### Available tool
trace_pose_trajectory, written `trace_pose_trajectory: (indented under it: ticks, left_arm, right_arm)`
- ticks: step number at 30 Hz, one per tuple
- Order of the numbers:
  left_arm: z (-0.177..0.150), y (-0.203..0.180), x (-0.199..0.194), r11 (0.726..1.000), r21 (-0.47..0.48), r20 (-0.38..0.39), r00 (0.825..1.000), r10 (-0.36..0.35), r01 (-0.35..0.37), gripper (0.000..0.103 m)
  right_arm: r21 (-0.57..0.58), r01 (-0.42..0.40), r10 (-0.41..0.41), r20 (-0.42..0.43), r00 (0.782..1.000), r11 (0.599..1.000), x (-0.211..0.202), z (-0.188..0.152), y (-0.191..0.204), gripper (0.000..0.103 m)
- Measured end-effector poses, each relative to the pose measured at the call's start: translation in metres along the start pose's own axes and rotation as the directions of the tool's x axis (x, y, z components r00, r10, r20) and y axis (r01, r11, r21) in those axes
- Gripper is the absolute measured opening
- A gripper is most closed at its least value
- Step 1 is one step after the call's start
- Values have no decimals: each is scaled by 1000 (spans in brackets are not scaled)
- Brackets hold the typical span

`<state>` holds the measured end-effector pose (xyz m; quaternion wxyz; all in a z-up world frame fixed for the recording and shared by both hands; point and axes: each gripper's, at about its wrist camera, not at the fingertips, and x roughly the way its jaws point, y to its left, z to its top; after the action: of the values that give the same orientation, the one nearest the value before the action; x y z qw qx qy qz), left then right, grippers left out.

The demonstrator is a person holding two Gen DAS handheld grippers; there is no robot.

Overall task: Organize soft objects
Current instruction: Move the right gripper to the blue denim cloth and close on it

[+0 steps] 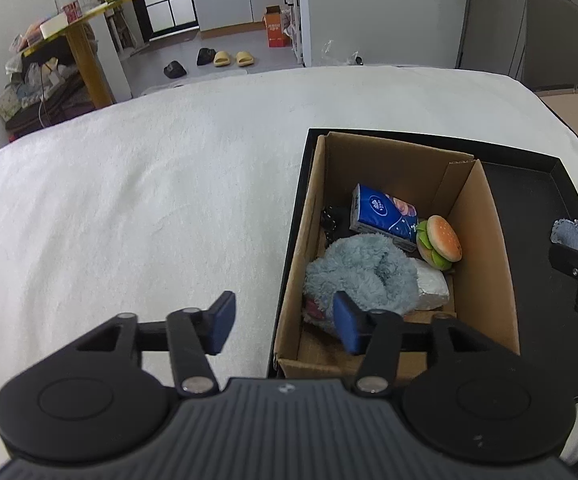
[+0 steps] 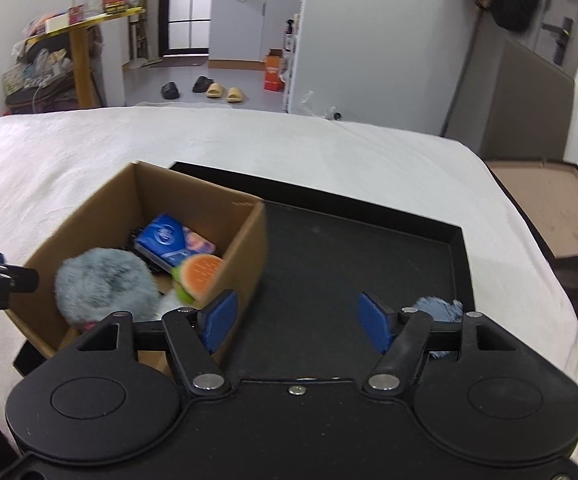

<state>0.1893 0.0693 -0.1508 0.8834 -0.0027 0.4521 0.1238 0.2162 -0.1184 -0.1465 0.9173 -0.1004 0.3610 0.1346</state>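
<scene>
Sorting is judged nearly done: a blue-grey plush [image 1: 363,276], burger toy [image 1: 439,242] and blue tissue pack [image 1: 385,212] lie in the cardboard box [image 1: 485,248] inside the black tray [image 2: 329,264] near the bed's right edge. One fluffy blue piece [image 2: 435,308] is left at the tray's right wall; it is best approached from above and pinched mid-body. The left hand-held gripper [image 1: 285,322] and right hand-held gripper [image 2: 299,322] are parted, holding nothing. No label is legible on the tissue pack
</scene>
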Motion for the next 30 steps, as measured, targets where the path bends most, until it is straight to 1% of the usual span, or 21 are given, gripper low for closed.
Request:
trace_pose_trajectory:
  ticks: [2,5,8,11,14,16,19,21,23,26,30]
  left_arm:
    - [1,-3,0,1000,12,3,1000,18,-18,66]
    - [2,-7,3,999,21,-15,999,32,-31,68]
    - [2,-11,2,998,32,-15,999,49,-49,71]
    - [3,-16,-2,996,42,1,997,76,-76,77]
    - [3,-24,-4,993,81,14,996,89,-89,80]
    - [4,-31,-3,988,102,14,993,116,-117,81]
    - [7,-35,0,986,112,-1,992,128,-127,82]
    - [8,-38,1,983,126,-8,991,136,-134,87]
    - [8,-43,2,978,148,-13,989,149,-146,90]
    - [9,-50,3,971,169,-14,985,173,-168,92]
    - [10,-57,1,964,176,-12,979,205,-200,93]
  right_arm:
    - [12,-8,8,-4,1000,1000,2,-4,-9,67]
    - [40,-23,24,-3,1000,999,4,-9,-22,68]
    - [54,-30,30,-4,1000,998,7,-14,-31,68]
    - [73,-35,36,-7,999,997,12,-18,-42,68]
    - [93,-33,35,-12,999,995,20,-22,-55,68]
    - [109,-29,31,-16,999,994,25,-24,-64,68]
    - [132,-16,18,-16,1000,991,32,-28,-79,68]
    - [149,-8,10,-10,1000,989,38,-31,-87,68]
    - [179,-7,8,-9,1000,984,43,-36,-96,68]
    - [227,-7,9,-10,1000,974,48,-42,-105,68]
    - [261,-14,16,-5,1000,965,56,-45,-112,68]
